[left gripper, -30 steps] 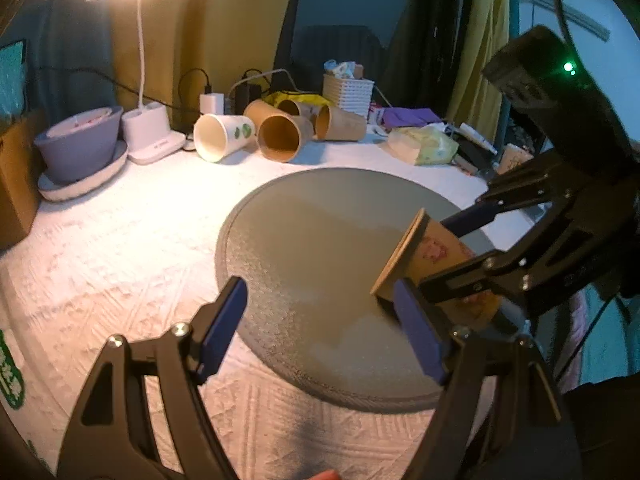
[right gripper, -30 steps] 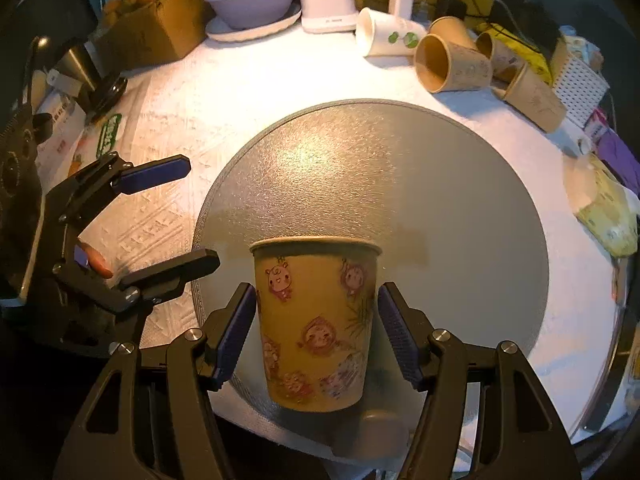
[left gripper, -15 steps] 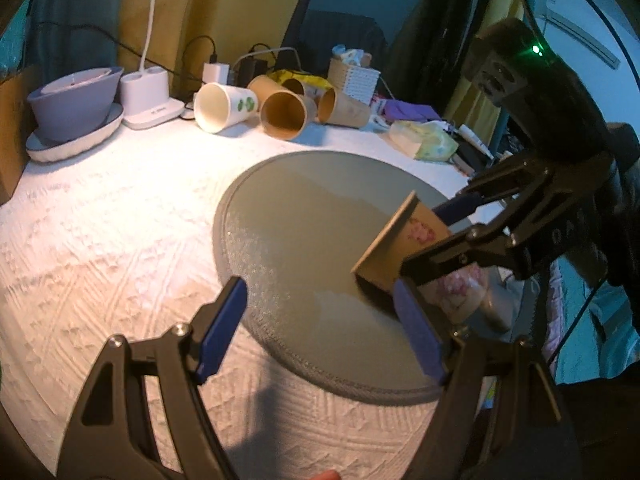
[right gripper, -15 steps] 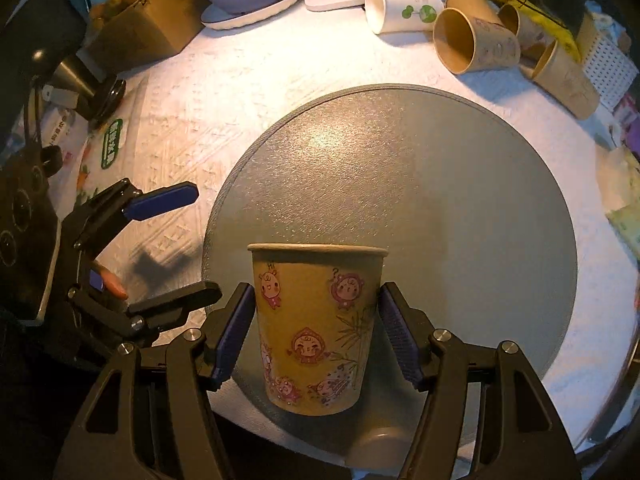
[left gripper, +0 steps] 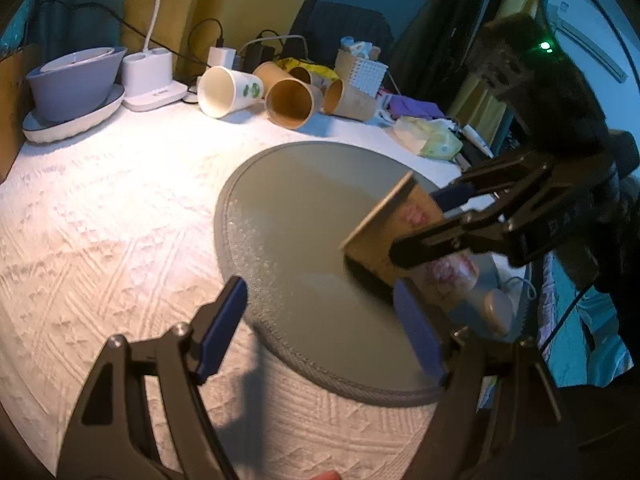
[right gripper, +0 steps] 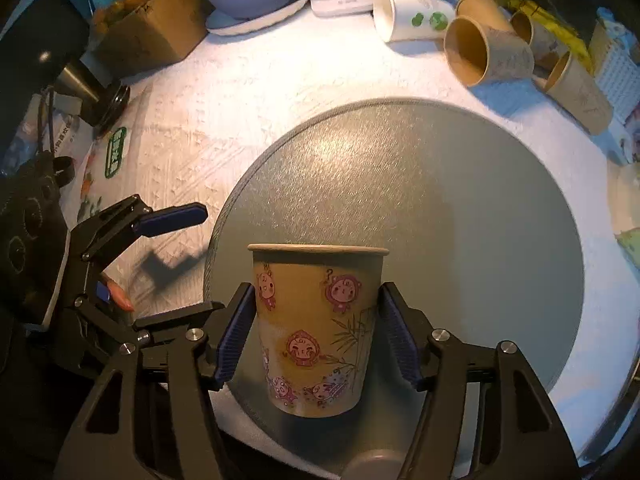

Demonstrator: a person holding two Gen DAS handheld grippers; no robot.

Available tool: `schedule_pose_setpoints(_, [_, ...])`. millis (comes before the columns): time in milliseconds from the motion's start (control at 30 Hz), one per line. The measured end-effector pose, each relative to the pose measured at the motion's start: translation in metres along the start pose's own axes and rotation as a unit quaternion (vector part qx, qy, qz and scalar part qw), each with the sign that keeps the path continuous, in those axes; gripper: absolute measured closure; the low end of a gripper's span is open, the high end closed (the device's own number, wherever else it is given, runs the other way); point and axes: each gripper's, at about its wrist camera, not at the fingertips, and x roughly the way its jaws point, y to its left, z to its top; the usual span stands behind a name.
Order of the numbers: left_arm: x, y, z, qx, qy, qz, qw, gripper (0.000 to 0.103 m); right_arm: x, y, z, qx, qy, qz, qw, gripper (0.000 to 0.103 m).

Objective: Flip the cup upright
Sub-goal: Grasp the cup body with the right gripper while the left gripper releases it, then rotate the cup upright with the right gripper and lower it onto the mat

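A tan paper cup with pink cartoon figures [right gripper: 316, 324] is held between the blue pads of my right gripper [right gripper: 316, 340], which is shut on it. It hangs tilted over the near edge of the round grey mat [right gripper: 440, 200], rim pointing away from the camera. In the left wrist view the same cup [left gripper: 404, 232] tilts in the right gripper's black fingers [left gripper: 460, 236] above the mat [left gripper: 304, 208]. My left gripper [left gripper: 324, 324] is open and empty over the mat's near edge; it also shows in the right wrist view [right gripper: 176, 264].
Several paper cups [left gripper: 256, 92] lie on their sides at the table's far side, beside a white lamp base [left gripper: 152, 80] and a grey bowl on a plate [left gripper: 74, 84]. A cardboard box [right gripper: 148, 28] stands at the left. A white basket [left gripper: 364, 72] stands behind.
My right gripper has carried the cup slightly back toward the mat's near edge, still tilted. The left gripper has stayed open and drifted slightly.
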Motion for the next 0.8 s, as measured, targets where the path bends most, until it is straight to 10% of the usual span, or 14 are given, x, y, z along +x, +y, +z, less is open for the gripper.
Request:
schedule_pose_setpoints(367, [0.002,0.008,0.011,0.005,0.004,0.054,0.9985,0.026,-0.027,-0.014,0.0,-0.011,-0.13,-0.032,0.991,0.038])
schedule_pose_setpoints(800, [0.021,0.013,0.035,0.002,0.022,0.09,0.9957,0.026,-0.035,-0.032,-0.019,-0.042,-0.3,-0.074,0.95,0.038])
